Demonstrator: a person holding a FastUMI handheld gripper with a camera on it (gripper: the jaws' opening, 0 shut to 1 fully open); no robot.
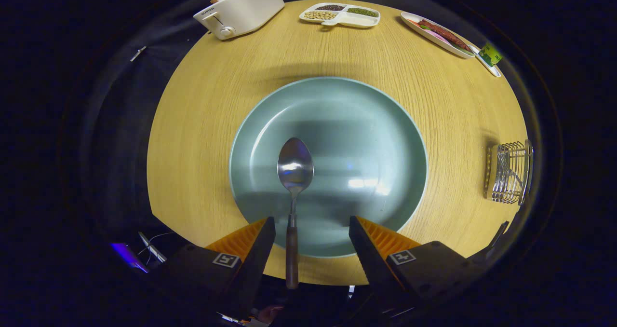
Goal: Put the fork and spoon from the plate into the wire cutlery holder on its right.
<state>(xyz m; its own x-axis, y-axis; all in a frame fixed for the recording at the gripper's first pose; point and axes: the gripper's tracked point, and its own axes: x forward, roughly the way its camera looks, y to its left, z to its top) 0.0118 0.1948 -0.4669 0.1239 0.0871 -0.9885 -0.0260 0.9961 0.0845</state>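
Observation:
A metal spoon [295, 165] with a dark handle lies on the pale green plate [366, 124], bowl toward the plate's middle and handle reaching back over the near rim. My gripper [312, 221] is open just above that rim. The handle runs between the fingers, close beside the left one, and neither finger touches it. The wire cutlery holder [508, 172] stands on the table to the right of the plate. Thin metal shapes show inside it, too small to tell what they are.
On the far side of the round wooden table [202, 124] sit a white toaster [241, 9], a divided dish of beans [340, 14] and a long tray of food [436, 33] with a small green item [490, 54] beside it.

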